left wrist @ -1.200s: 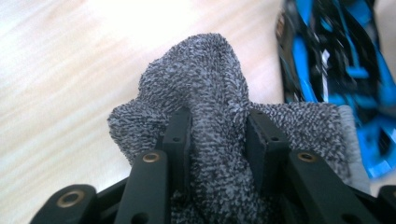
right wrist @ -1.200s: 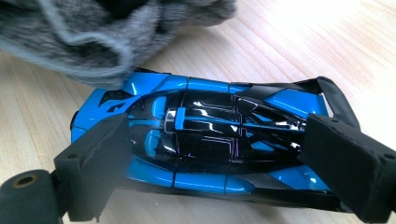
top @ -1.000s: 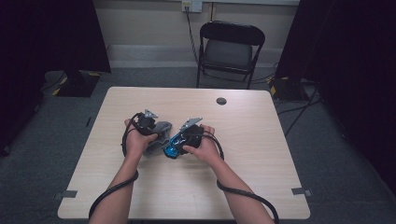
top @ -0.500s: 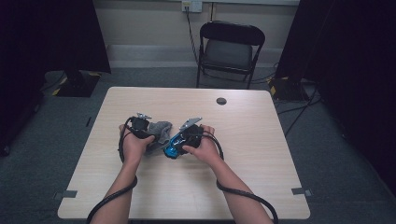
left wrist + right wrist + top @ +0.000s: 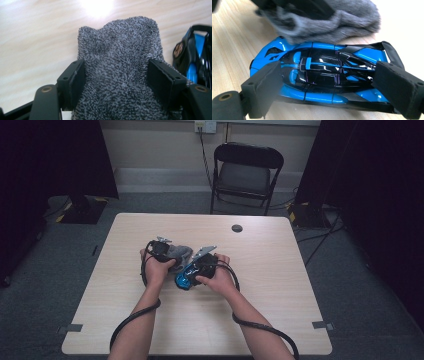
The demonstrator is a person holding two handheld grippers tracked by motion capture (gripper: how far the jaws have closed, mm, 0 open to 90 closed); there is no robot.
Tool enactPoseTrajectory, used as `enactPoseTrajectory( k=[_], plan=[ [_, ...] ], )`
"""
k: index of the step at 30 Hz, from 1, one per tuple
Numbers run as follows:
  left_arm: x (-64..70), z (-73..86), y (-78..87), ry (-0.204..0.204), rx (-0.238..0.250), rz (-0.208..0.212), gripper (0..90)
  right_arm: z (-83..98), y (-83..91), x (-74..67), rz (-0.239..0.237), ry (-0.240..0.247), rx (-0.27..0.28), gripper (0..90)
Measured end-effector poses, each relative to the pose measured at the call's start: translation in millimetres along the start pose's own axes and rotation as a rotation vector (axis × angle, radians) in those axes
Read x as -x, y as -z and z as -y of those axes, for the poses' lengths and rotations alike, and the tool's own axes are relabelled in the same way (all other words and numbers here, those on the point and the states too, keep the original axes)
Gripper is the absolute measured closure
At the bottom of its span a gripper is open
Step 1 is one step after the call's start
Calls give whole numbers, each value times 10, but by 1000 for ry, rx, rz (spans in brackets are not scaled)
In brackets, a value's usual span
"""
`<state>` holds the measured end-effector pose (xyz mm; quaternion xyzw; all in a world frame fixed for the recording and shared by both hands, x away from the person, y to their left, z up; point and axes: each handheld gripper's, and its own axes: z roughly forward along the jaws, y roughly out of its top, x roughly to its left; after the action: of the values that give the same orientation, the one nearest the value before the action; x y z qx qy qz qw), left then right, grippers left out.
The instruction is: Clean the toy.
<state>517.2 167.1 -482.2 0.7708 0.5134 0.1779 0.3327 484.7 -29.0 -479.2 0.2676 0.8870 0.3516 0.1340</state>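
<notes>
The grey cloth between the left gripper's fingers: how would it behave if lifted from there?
The grey cloth looks like soft looped terry, bunched and folded, so it would probably droop and unfold rather than hold shape. It seems light. Its fuzzy surface should grip the fingers well, so slipping is unlikely.

Table [image 5: 280,285]: pale wood-grain top, smooth with a soft sheen (a bright glare spot shows in the left gripper view). Cloth [image 5: 120,70]: grey-and-white flecked terry, looped, rough and matt. Toy car [image 5: 324,75]: glossy blue and black plastic-looking shell with sharp reflections. Left gripper [image 5: 117,82] and right gripper [image 5: 332,87]: matt black plastic-looking jaws faced with dull, foam-like pads [image 5: 394,85]. Chair [image 5: 245,170]: black, with a dull padded seat. Floor [image 5: 360,270]: grey carpet, matt.
</notes>
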Motion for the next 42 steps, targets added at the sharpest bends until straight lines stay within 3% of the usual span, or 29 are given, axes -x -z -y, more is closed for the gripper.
enactPoseTrajectory(
  k=[5, 8, 13, 18, 31, 42],
  plan=[
    [83, -64, -139, -53, 19, 22, 330, -10, -1, 3, 0, -1, -7, 79],
    [142, -92, -198, -109, 23, 55, 392, -1, -2, 3, -1, 0, 1, 79],
    [214, -95, -219, -173, 24, 114, 609, 1, -1, 6, 0, 1, 2, 79],
    [183, -73, -172, -217, 12, 158, 690, -5, -2, 7, 0, 2, -3, 79],
    [120, 19, -10, -240, -16, 195, 713, -9, -3, -1, -1, -1, -5, 79],
    [49, 147, 155, -258, -39, 193, 713, -11, -3, 0, -1, 0, -7, 79]
  ],
)
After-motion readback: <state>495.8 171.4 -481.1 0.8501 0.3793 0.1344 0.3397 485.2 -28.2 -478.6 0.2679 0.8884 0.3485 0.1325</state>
